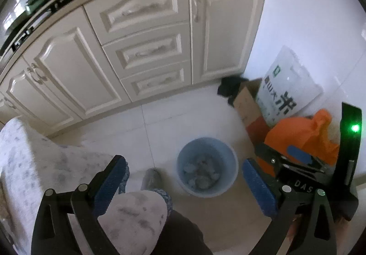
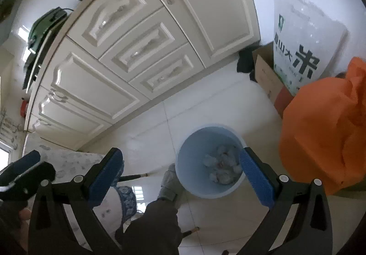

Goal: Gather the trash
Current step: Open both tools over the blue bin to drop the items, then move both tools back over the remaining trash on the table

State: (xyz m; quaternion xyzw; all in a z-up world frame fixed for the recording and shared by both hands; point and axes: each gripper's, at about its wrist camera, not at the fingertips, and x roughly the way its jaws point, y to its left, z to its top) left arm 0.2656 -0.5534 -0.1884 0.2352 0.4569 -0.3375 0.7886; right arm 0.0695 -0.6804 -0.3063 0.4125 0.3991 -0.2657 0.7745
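A light-blue waste bin (image 1: 230, 157) stands on the pale tiled floor, with crumpled whitish paper trash (image 1: 201, 172) at its bottom. In the left wrist view my left gripper (image 1: 185, 164) hangs above and just left of the bin, jaws wide open and holding nothing. The right wrist view shows the same bin (image 2: 189, 163) and trash (image 2: 223, 169). My right gripper (image 2: 180, 155) is open over the bin's near rim, and its right finger overlaps the bin's mouth. No piece of trash is between either pair of pads.
Cream cabinets (image 1: 137, 37) line the far side. An orange plastic bag (image 2: 324, 136), a cardboard box (image 2: 267, 76) and a white rice sack (image 2: 304, 37) crowd the right corner. A cloth-covered table (image 1: 34, 158) is at left. The person's leg and grey shoe (image 1: 151, 178) stand beside the bin.
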